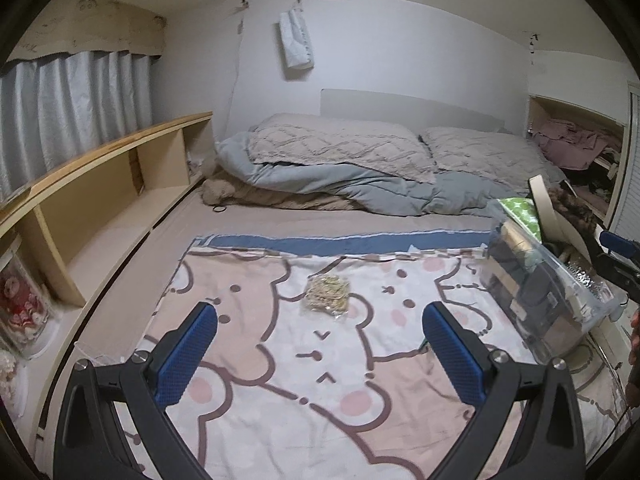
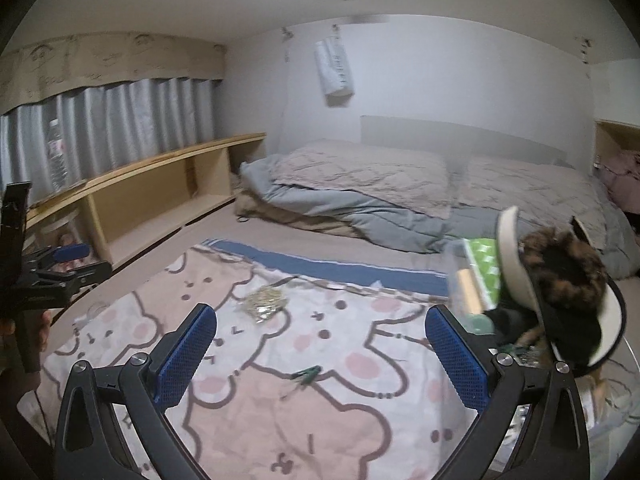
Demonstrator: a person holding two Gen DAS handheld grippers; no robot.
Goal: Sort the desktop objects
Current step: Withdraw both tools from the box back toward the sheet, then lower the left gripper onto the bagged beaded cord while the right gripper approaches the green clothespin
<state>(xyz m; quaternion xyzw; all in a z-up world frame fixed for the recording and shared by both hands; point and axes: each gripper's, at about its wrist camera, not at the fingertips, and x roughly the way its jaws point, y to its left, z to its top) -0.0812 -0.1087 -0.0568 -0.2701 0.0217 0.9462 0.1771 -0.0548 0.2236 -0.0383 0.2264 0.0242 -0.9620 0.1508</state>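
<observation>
Bag on unlettered bear-print cloth

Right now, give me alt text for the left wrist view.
The open left gripper hovers over a bear-print blanket where a small clear bag of rubber bands lies. A clear storage bin of odds and ends sits at right.

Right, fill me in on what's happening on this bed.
A person holds a hand-held gripper in each hand over a bear-print blanket. The left hand-held gripper and right hand-held gripper are both open and empty. A small bag of rubber bands lies on the blanket, and a clear storage box of items sits at its right side.
</observation>
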